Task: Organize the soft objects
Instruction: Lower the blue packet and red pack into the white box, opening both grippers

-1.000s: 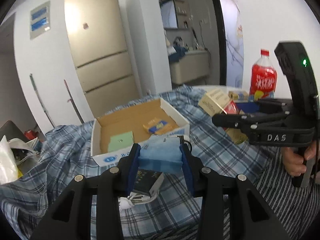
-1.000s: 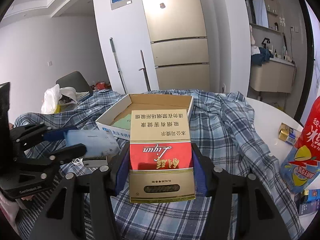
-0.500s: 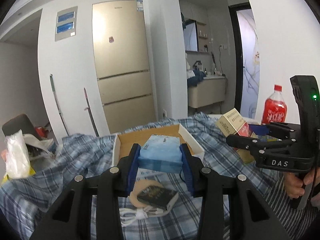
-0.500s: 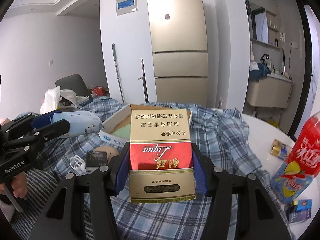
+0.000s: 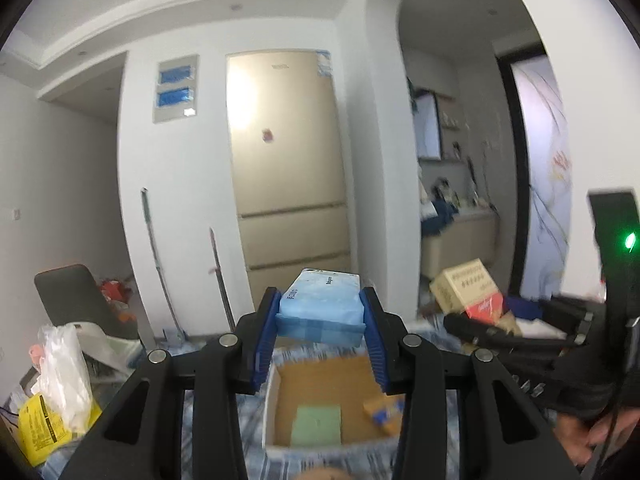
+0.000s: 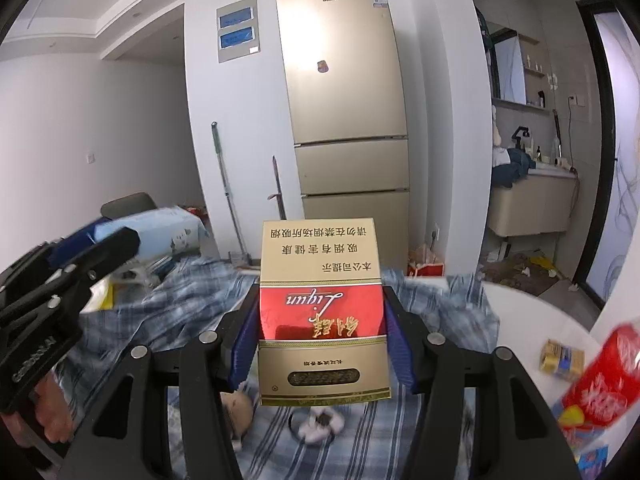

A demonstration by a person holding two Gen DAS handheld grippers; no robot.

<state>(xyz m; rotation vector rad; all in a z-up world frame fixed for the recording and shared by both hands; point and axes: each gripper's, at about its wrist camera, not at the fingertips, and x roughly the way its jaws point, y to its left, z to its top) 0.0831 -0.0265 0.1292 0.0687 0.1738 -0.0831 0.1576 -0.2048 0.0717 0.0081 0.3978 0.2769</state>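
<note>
The cardboard box (image 5: 320, 404) holds a green pad (image 5: 317, 426) and an orange-blue packet (image 5: 384, 414). The left tongs (image 5: 320, 320), clamped on the blue tissue pack (image 5: 320, 300), have risen above the box since earlier; its long axis points forward. The right tongs (image 6: 322, 336) stay clamped on the cigarette carton (image 6: 322, 304), right of the box.

Black left gripper (image 5: 320, 320), blue pads (image 5: 266, 336), silver screws, green light.
</note>
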